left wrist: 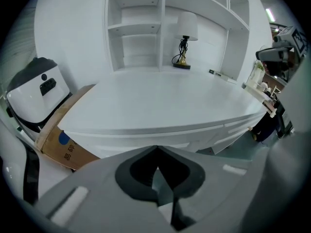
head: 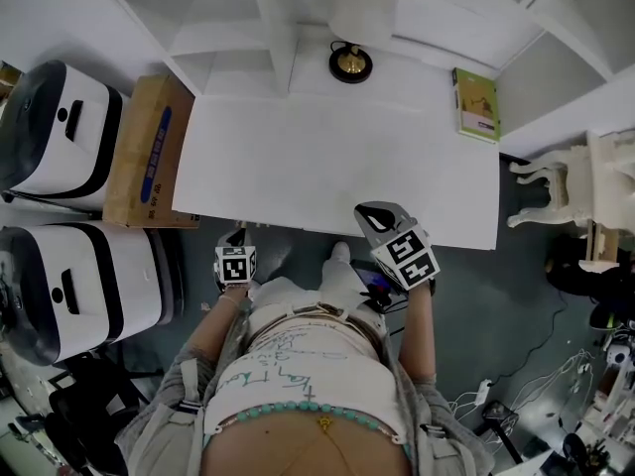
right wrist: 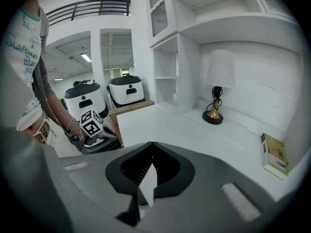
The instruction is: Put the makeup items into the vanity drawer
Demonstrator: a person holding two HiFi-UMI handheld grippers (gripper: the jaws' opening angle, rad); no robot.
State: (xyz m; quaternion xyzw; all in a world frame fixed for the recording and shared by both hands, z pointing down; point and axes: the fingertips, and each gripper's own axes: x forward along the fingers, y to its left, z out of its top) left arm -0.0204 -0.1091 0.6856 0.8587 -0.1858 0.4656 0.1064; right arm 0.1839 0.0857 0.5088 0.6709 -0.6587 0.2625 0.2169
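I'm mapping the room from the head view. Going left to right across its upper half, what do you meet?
white-and-black machine → cardboard box → lamp → green book → white carved furniture

Lamp (head: 350, 62) centre back; green book (head: 476, 104) right; cardboard box (head: 149, 152) left.

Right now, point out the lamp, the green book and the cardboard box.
lamp (head: 350, 63), head view, on its round base.
green book (head: 476, 104), head view, middle of its cover.
cardboard box (head: 149, 152), head view, on its top face.
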